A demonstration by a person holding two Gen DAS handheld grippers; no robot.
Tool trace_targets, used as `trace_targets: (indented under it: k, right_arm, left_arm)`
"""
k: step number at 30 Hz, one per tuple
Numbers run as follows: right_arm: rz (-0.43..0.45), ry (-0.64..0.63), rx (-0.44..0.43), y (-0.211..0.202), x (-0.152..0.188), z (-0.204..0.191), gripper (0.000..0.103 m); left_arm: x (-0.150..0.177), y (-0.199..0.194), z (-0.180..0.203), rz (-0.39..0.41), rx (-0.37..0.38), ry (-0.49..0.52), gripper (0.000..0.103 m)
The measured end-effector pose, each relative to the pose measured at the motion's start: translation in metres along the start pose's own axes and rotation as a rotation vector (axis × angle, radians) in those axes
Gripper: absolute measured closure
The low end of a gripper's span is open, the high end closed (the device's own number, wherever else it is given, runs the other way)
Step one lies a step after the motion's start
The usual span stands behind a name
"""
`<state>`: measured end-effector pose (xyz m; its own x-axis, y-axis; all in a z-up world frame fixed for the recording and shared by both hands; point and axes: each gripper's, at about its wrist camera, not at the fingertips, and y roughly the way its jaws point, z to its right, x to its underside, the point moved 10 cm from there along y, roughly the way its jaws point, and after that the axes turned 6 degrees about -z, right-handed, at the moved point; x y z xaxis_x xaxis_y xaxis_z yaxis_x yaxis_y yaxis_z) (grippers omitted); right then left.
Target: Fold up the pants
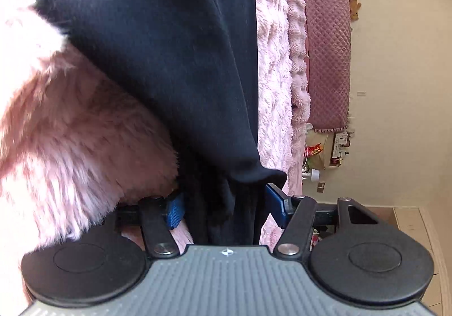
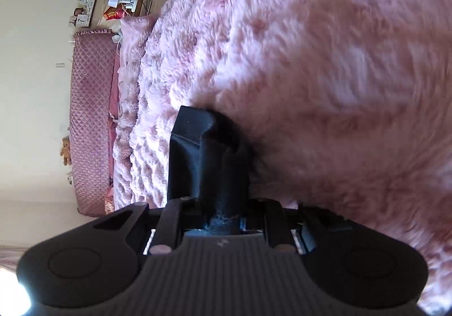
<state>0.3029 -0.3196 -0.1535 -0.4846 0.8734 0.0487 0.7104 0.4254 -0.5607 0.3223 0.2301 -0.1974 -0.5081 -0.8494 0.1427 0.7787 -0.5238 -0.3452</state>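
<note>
The black pants point(image 1: 158, 41) spread over a fluffy pink blanket point(image 1: 65, 129) on the bed. In the left wrist view my left gripper point(image 1: 223, 208) is shut on a bunched edge of the pants between its blue pads point(image 1: 175, 212). In the right wrist view my right gripper point(image 2: 217, 220) is shut on another bunched part of the black pants point(image 2: 209, 157), which stands up from the jaws and hides the fingertips. Both views are rolled sideways. The pants' full shape is hidden.
The pink blanket point(image 2: 325, 75) covers the whole bed. A quilted mauve headboard point(image 1: 329, 41) stands against the cream wall. A bedside stand with small items point(image 2: 113, 8) is beside it. A small teddy bear point(image 2: 65, 150) hangs on the wall.
</note>
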Motion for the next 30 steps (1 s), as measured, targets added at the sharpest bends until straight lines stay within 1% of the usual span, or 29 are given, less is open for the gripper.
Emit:
trace_targets:
  k: [3, 6, 8, 11, 14, 15, 16, 17, 18, 19, 21, 22, 23, 24, 25, 26, 27, 28, 29, 30]
  right_arm:
    - [-0.019, -0.032, 0.032, -0.017, -0.013, 0.014, 0.089]
    - [0.021, -0.004, 0.038, -0.043, -0.026, 0.037, 0.089]
    - [0.029, 0.0, 0.049, -0.057, -0.032, 0.048, 0.089]
    - [0.03, -0.003, 0.041, -0.075, -0.045, 0.059, 0.089]
    - [0.042, -0.034, 0.049, -0.086, -0.054, 0.069, 0.088]
    - [0.036, -0.044, 0.058, -0.087, -0.054, 0.072, 0.084]
    - [0.031, -0.041, 0.072, -0.088, -0.053, 0.074, 0.084]
    - [0.035, -0.031, 0.086, -0.093, -0.051, 0.075, 0.079]
    - [0.054, -0.036, 0.107, -0.101, -0.049, 0.073, 0.075]
    - [0.095, -0.066, 0.155, -0.111, -0.048, 0.07, 0.071]
    - [0.213, -0.207, 0.353, -0.134, -0.046, 0.054, 0.05]
    - [0.294, -0.305, 0.46, -0.15, -0.047, 0.041, 0.049]
    - [0.372, -0.389, 0.542, -0.164, -0.044, 0.03, 0.049]
    - [0.44, -0.481, 0.604, -0.176, -0.041, 0.016, 0.049]
    - [0.495, -0.587, 0.629, -0.183, -0.036, -0.001, 0.05]
    - [0.534, -0.704, 0.613, -0.188, -0.028, -0.02, 0.052]
    - [0.54, -0.808, 0.574, -0.184, -0.019, -0.04, 0.056]
    - [0.516, -0.894, 0.53, -0.173, -0.01, -0.057, 0.057]
    - [0.472, -0.98, 0.475, -0.157, 0.002, -0.073, 0.064]
    - [0.414, -1.062, 0.412, -0.138, 0.02, -0.087, 0.076]
  left_arm:
    - [-0.003, 0.0, -0.003, 0.001, 0.012, -0.018, 0.033]
    - [-0.001, 0.001, -0.002, -0.006, 0.007, -0.015, 0.034]
    - [0.001, 0.001, 0.0, -0.004, -0.006, 0.014, 0.034]
    - [0.003, 0.003, 0.002, -0.015, -0.031, 0.065, 0.034]
    - [0.006, 0.003, 0.004, -0.013, -0.041, 0.092, 0.035]
    - [0.006, 0.003, 0.005, -0.01, -0.043, 0.095, 0.035]
    - [0.007, 0.003, 0.005, -0.003, -0.049, 0.1, 0.034]
    - [0.007, 0.004, 0.006, 0.002, -0.055, 0.107, 0.035]
    - [0.007, 0.004, 0.006, 0.006, -0.062, 0.116, 0.035]
    - [0.008, 0.004, 0.007, 0.011, -0.072, 0.13, 0.035]
    - [0.009, 0.004, 0.01, 0.038, -0.095, 0.165, 0.035]
    - [0.011, 0.004, 0.012, 0.053, -0.112, 0.189, 0.035]
    - [0.013, 0.005, 0.013, 0.065, -0.133, 0.221, 0.035]
    - [0.014, 0.006, 0.016, 0.075, -0.157, 0.258, 0.035]
    - [0.016, 0.007, 0.018, 0.085, -0.183, 0.298, 0.035]
    - [0.019, 0.009, 0.019, 0.092, -0.206, 0.331, 0.035]
    - [0.021, 0.011, 0.02, 0.099, -0.224, 0.361, 0.035]
    - [0.022, 0.012, 0.021, 0.105, -0.243, 0.39, 0.035]
    - [0.024, 0.013, 0.022, 0.108, -0.257, 0.409, 0.035]
    - [0.025, 0.014, 0.023, 0.112, -0.267, 0.424, 0.035]
